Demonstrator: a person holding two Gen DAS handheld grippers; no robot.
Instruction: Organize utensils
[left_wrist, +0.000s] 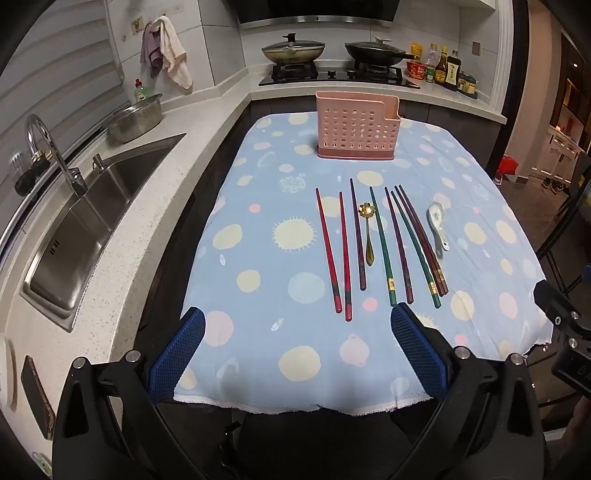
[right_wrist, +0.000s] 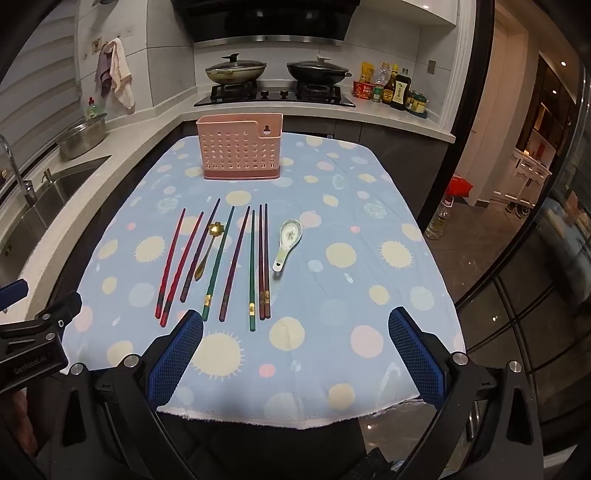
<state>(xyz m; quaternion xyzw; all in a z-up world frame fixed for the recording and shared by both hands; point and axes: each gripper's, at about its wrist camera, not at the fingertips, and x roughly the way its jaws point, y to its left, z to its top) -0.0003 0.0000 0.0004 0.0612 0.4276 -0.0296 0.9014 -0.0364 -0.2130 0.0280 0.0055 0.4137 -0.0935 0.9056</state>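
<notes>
Several chopsticks lie side by side on the spotted blue tablecloth: red ones, purple, green and dark brown ones. A gold flower spoon lies among them, a white ceramic spoon to their right. A pink perforated utensil holder stands upright at the far end. My left gripper hangs open above the near cloth edge, short of the chopstick ends. My right gripper is open too, nothing between its blue pads.
A steel sink with tap and metal bowl runs along the left counter. Two lidded pans sit on the stove behind, bottles to their right. A phone lies on the near left counter. Dark floor drops off to the right.
</notes>
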